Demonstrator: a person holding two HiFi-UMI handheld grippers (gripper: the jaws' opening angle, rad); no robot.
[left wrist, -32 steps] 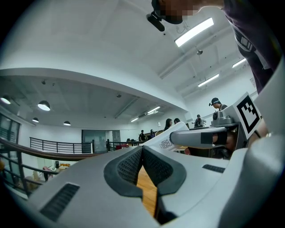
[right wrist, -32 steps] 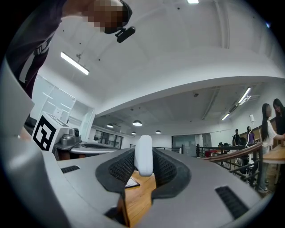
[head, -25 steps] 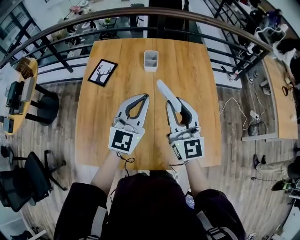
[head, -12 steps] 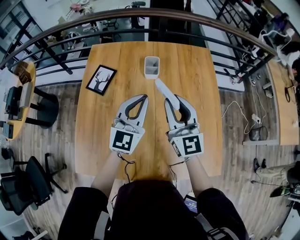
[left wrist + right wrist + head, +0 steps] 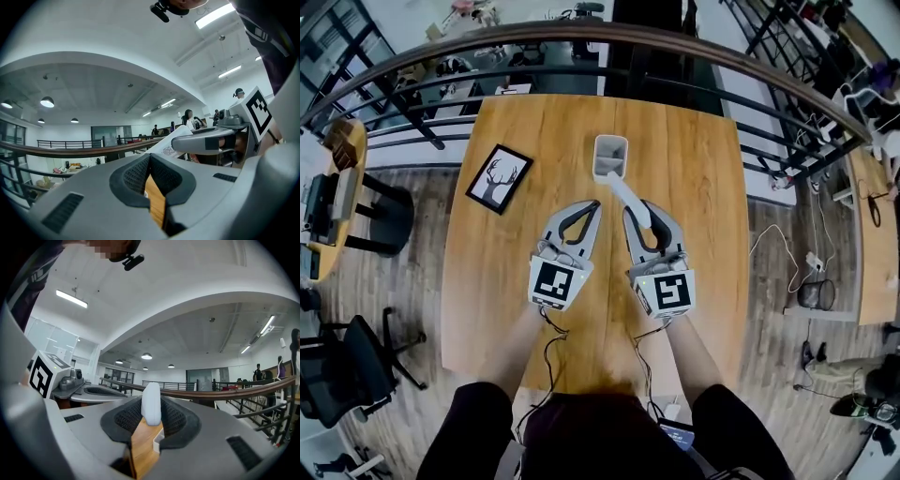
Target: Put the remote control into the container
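Note:
A long white remote control (image 5: 627, 198) sticks out forward from my right gripper (image 5: 638, 217), which is shut on its near end. The remote's far tip hangs just short of the white two-slot container (image 5: 609, 157), which stands upright at the table's middle. In the right gripper view the remote (image 5: 151, 404) rises between the jaws, with a corner of the container (image 5: 158, 440) below it. My left gripper (image 5: 592, 205) is shut with nothing in it and hovers beside the right one. The left gripper view shows its jaws (image 5: 149, 161) meeting, with the remote (image 5: 170, 143) off to the right.
A framed deer picture (image 5: 499, 172) lies at the left of the wooden table (image 5: 694, 169). A curved railing runs behind the table's far edge. Lower floors with chairs and desks show on both sides.
Both grippers have moved forward across the table towards the container. The remote's tip has gone from well short of the container to just before its near wall.

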